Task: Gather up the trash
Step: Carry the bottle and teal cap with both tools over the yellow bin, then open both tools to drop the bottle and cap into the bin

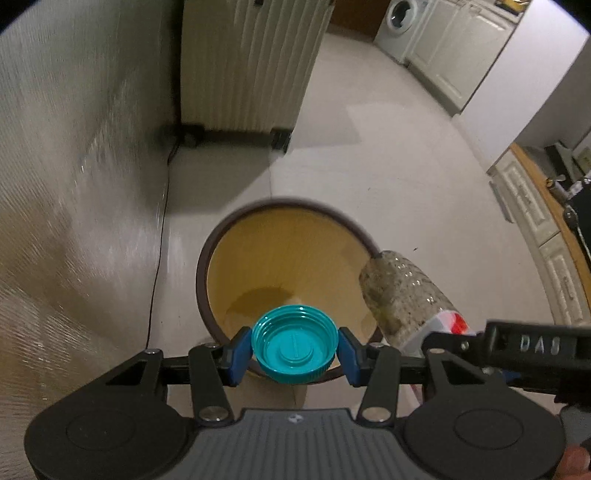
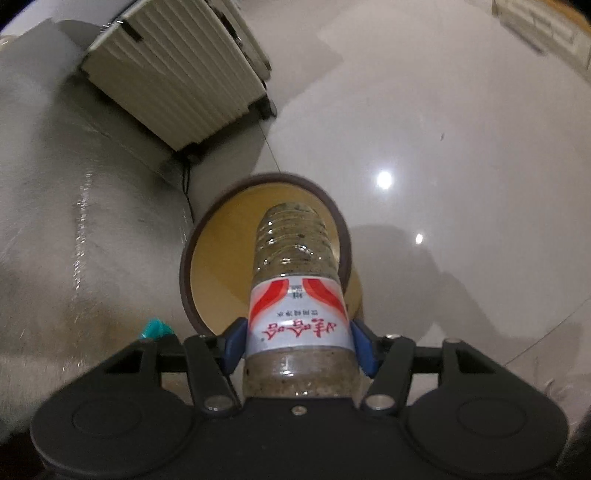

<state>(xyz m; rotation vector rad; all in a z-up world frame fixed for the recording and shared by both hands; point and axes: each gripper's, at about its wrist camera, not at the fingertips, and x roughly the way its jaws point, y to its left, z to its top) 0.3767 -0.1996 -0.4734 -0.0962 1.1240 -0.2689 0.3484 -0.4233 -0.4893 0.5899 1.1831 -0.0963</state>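
On the far left I have a pale wall with a thin black cord running down along its foot, and a ribbed white radiator standing on the floor behind.

My left claw is clenched on a teal bottle cap, blue pads pressing its ribbed sides, open side facing the camera. It hangs over the near rim of a round bin with a dark brown lip and a bare yellow inside. I judge the cap to be light, stiff and a little slick, so the ribbed edge is the right place to pinch it, and it should drop cleanly once I let go.

To the right, my right claw is grasping a clear plastic bottle across its label band, its far end pointing out over the bin's mouth. The bottle looks filled with a murky, speckled grey-brown stuff, so I expect it to be heavier than an empty one; the thin ribbed wall would probably give under a hard squeeze, which makes the label band a sensible hold. The label is white with red swooshes and red Chinese characters, seen upside down; I cannot read them reliably. In the left view, the right claw's black body carries the letters "DAS".

Beyond, on the right, white cabinets and a washing machine line the room.
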